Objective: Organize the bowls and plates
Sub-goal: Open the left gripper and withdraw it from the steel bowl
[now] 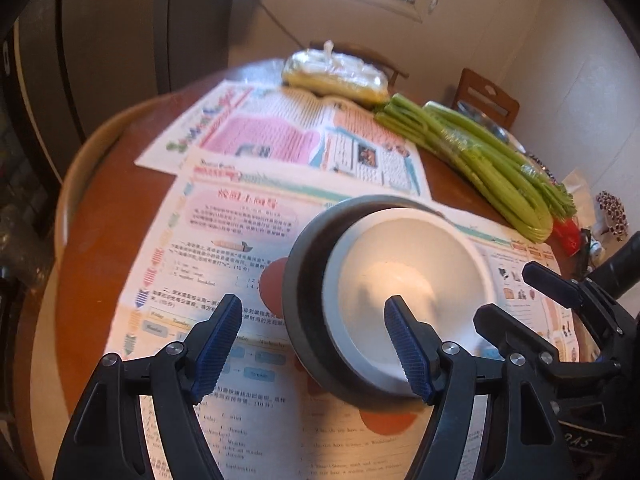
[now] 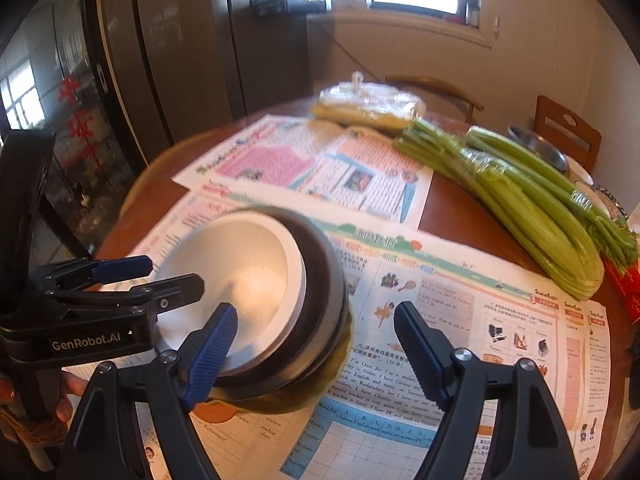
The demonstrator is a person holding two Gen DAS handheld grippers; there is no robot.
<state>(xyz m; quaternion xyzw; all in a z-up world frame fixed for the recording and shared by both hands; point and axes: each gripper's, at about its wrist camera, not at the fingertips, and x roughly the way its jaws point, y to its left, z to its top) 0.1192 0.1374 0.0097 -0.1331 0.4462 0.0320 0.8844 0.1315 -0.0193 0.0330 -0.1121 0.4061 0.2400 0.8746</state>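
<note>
White bowl (image 1: 408,280) (one), dark bowl (image 1: 304,276) (one)

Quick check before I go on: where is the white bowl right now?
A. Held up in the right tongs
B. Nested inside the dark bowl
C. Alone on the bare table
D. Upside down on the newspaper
B: the white bowl sits open side up inside the dark bowl, which stands on the newspaper; both the left tongs and the right tongs stand open around the stack's rims without gripping.
</note>
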